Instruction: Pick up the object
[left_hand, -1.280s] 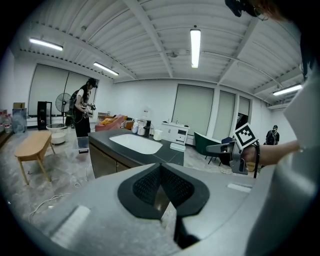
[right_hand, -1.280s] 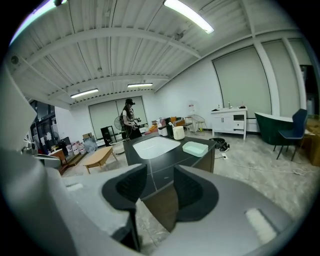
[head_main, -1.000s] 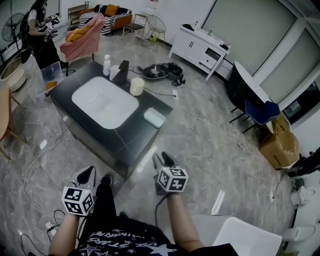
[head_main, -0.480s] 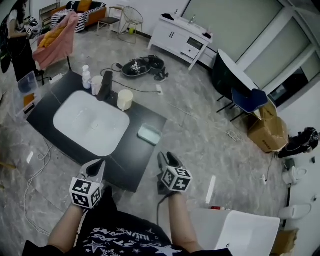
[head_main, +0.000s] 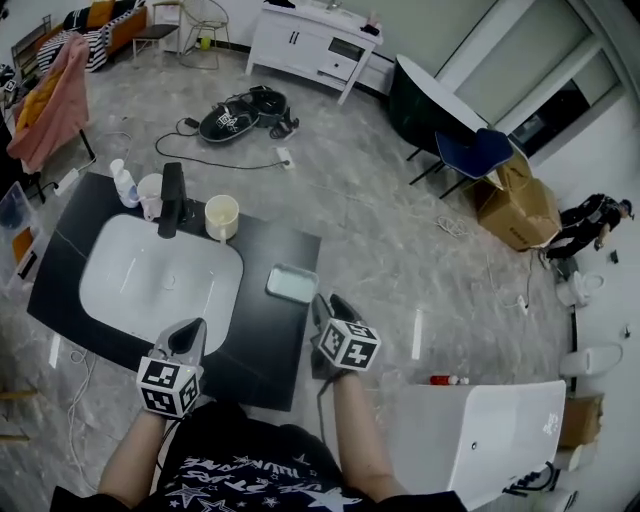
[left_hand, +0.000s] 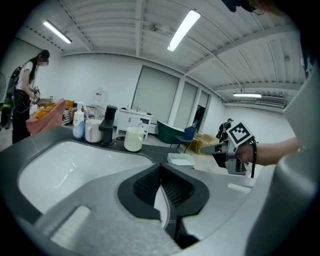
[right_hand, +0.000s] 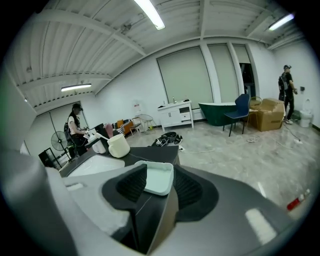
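1. Two jaws of my left gripper (head_main: 189, 332) are pressed together and hold nothing. It is at the near corner of the white sink (head_main: 110, 300), farther over the black counter (head_main: 262, 345) than half a second ago.
2. Pale tray (head_main: 292, 284), the object, lies on the counter, right of the sink.
3. Right gripper (head_main: 330, 305) has its jaws apart and empty. It is just beside the tray, nearer than before.

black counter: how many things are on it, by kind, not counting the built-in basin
cups: 2, a cream cup and a white cup
bottle: 1
pale green tray: 1
black faucet: 1
total: 5
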